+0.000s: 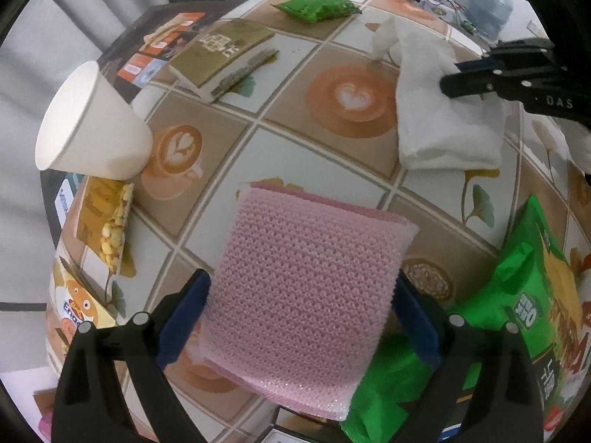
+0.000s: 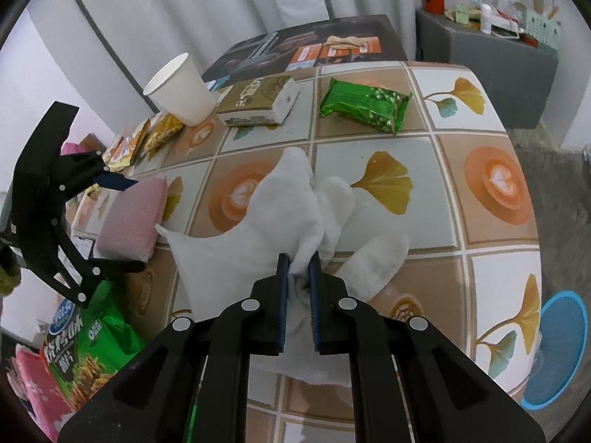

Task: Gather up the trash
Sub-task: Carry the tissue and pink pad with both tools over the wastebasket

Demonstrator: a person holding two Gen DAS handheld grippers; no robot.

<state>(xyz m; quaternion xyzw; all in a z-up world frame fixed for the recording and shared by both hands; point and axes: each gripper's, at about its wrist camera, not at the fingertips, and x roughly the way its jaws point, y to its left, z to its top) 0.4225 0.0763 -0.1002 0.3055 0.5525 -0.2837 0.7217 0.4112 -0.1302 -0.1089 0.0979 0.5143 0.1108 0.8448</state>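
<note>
My left gripper (image 1: 301,308) is shut on a pink sponge cloth (image 1: 306,302) and holds it over the table; it also shows in the right wrist view (image 2: 133,217), with the left gripper (image 2: 127,221) around it. My right gripper (image 2: 298,269) is shut on a crumpled white tissue (image 2: 280,217) that lies on the table; in the left wrist view the tissue (image 1: 436,110) sits at the right with the right gripper (image 1: 448,83) on it. A white paper cup (image 1: 92,122) stands at the left. A small green snack packet (image 2: 364,105) lies at the far side.
A tissue pack (image 2: 258,101) lies beside the cup (image 2: 181,88). A large green chip bag (image 1: 528,295) lies at the near right, and small yellow packets (image 1: 107,225) at the left edge. A blue bin (image 2: 557,347) stands on the floor beside the table (image 2: 495,217).
</note>
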